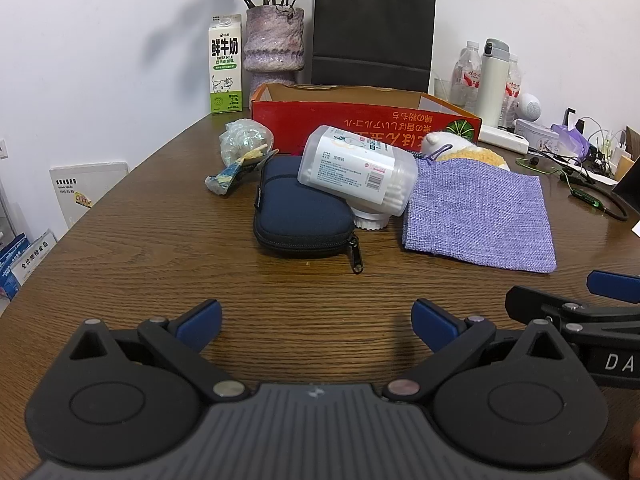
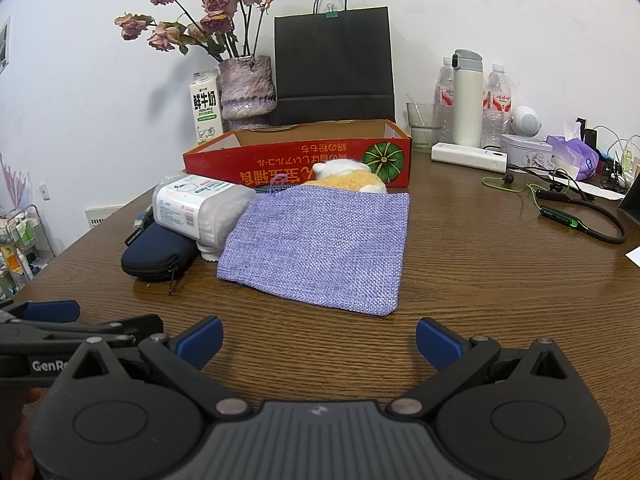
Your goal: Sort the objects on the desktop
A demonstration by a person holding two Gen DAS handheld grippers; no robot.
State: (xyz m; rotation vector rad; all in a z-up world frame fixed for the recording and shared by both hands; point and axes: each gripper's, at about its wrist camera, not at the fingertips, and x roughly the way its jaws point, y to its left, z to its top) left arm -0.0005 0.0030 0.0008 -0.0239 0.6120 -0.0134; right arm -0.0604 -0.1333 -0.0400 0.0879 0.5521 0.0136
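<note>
A navy zip case lies mid-table with a clear cotton-swab box leaning on it. To their right lies a purple woven pouch, and a plush toy peeks out behind it. A crumpled plastic wrapper sits left of the case. Behind them stands an open red cardboard box. My left gripper and right gripper hover open and empty over bare wood, short of the objects.
A milk carton, a vase of dried roses and a black paper bag line the back wall. Bottles, a white flask, a glass, a tissue pack and green-corded earphones crowd the back right. The table edge curves at left.
</note>
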